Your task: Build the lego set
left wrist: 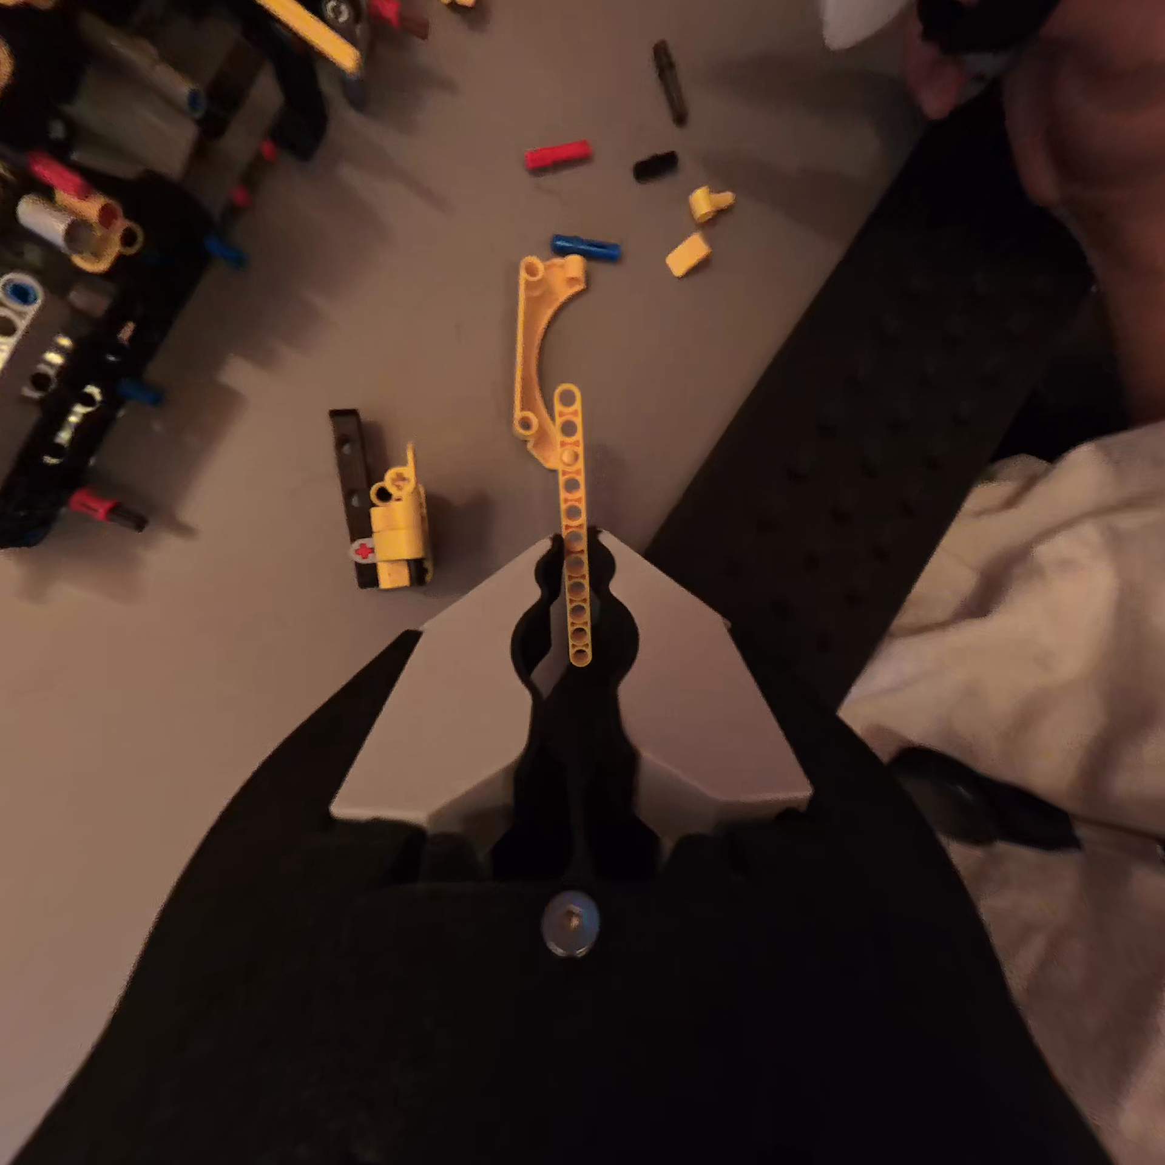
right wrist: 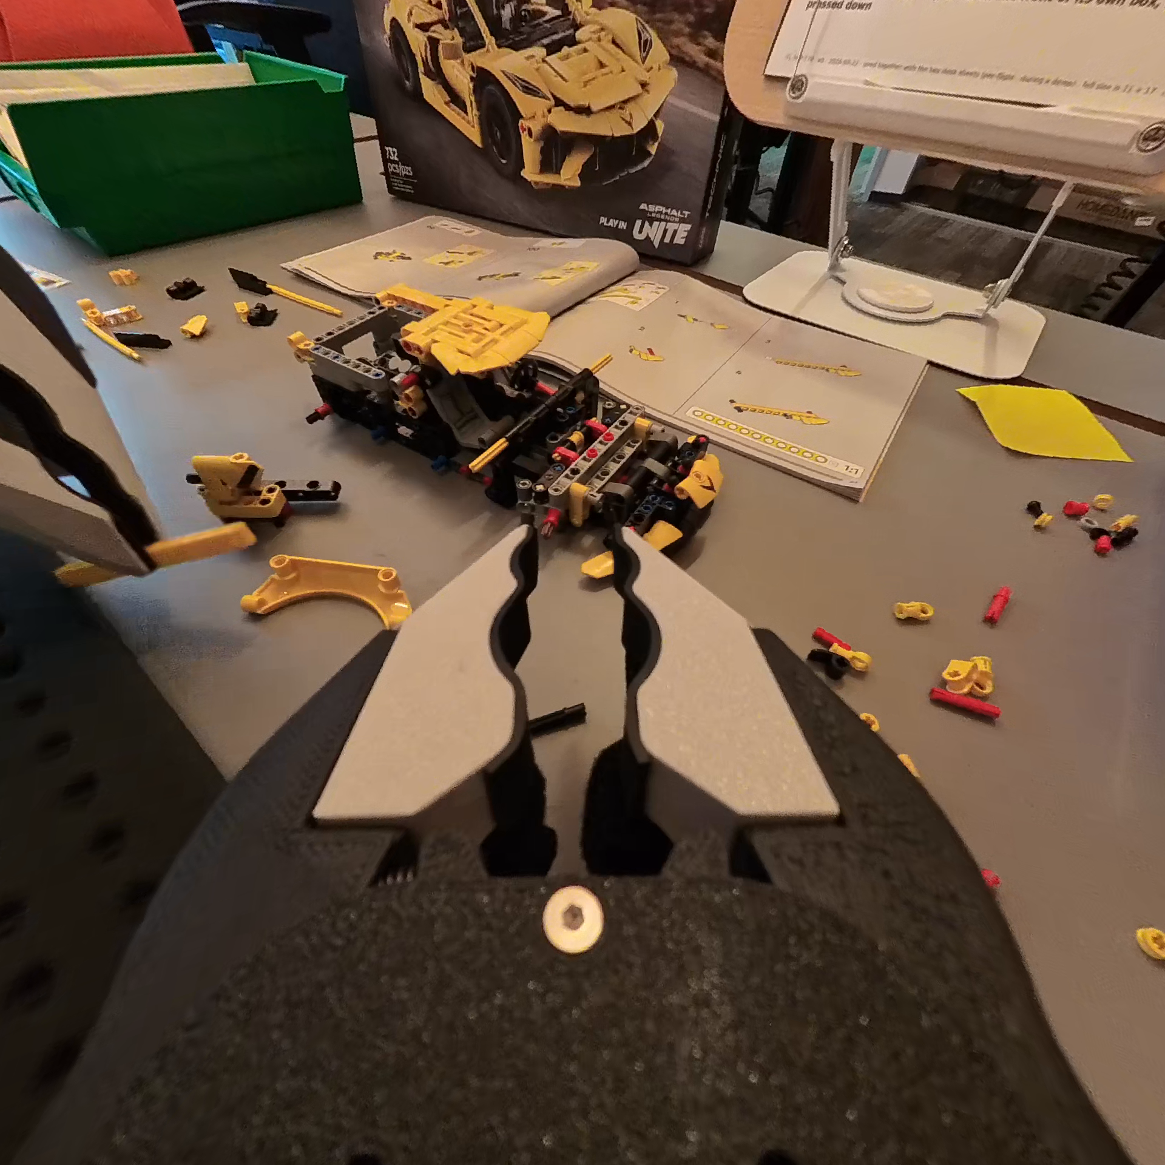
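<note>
My left gripper (left wrist: 575, 536) is shut on a long yellow holed beam (left wrist: 570, 479) and holds it above the grey table; the beam sticks out past the fingertips. It also shows at the left of the right wrist view (right wrist: 202, 543). A yellow curved arch panel (left wrist: 536, 353) lies under the beam's tip, seen too in the right wrist view (right wrist: 328, 589). My right gripper (right wrist: 575, 536) is open and empty, pointing at the half-built yellow and black car chassis (right wrist: 504, 410). A small yellow and black sub-assembly (left wrist: 388, 523) lies left of the beam.
The open instruction booklet (right wrist: 725, 353) and the set's box (right wrist: 548, 113) lie behind the chassis. A green bin (right wrist: 183, 145) stands far left, a white stand (right wrist: 895, 296) far right. Loose red, yellow and black pins (right wrist: 964, 687) are scattered right. A black pin (right wrist: 561, 715) lies between my right fingers. Tip to tip, the grippers are about 15 centimeters apart. My right gripper is the nearer one to the black pin (right wrist: 561, 715): about 7 centimeters, against 15 centimeters. It is also in sight in the left wrist view (left wrist: 672, 72).
</note>
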A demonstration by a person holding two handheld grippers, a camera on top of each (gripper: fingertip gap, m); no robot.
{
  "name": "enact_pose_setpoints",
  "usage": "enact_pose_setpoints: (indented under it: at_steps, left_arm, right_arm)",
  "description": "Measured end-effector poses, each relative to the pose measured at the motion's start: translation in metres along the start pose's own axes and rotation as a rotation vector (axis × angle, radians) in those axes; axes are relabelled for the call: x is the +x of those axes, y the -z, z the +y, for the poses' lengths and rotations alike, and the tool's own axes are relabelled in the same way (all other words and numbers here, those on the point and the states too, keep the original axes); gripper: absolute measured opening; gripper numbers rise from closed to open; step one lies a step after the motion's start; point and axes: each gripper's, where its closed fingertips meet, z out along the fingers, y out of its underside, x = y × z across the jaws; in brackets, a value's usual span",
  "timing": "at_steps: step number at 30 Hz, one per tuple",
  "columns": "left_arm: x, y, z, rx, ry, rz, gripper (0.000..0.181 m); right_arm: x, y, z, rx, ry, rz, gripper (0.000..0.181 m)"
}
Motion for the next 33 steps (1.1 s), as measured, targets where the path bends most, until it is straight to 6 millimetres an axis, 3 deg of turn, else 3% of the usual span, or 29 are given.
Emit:
enact_pose_setpoints:
  at_steps: [12,26,28,30,33]
  left_arm:
    - [-0.039,-0.015,-0.008,0.037,0.088,-0.157,0.007]
    - [-0.037,-0.026,-0.016,0.053,0.005,-0.124,0.008]
    - [-0.037,-0.024,-0.016,0.081,0.009,-0.113,0.024]
    - [-0.037,-0.015,-0.018,0.137,0.008,-0.108,0.027]
    - [-0.041,0.015,-0.018,0.275,0.040,-0.108,0.028]
  right_arm:
    - [-0.003,-0.005,0.008,-0.052,0.029,-0.005,0.022]
    - [-0.005,-0.009,0.014,-0.093,0.051,0.000,0.021]
    - [-0.005,-0.009,0.014,-0.093,0.053,0.000,0.021]
    - [-0.004,-0.009,0.014,-0.093,0.053,0.006,0.021]
    - [-0.003,-0.009,0.014,-0.091,0.048,0.013,0.021]
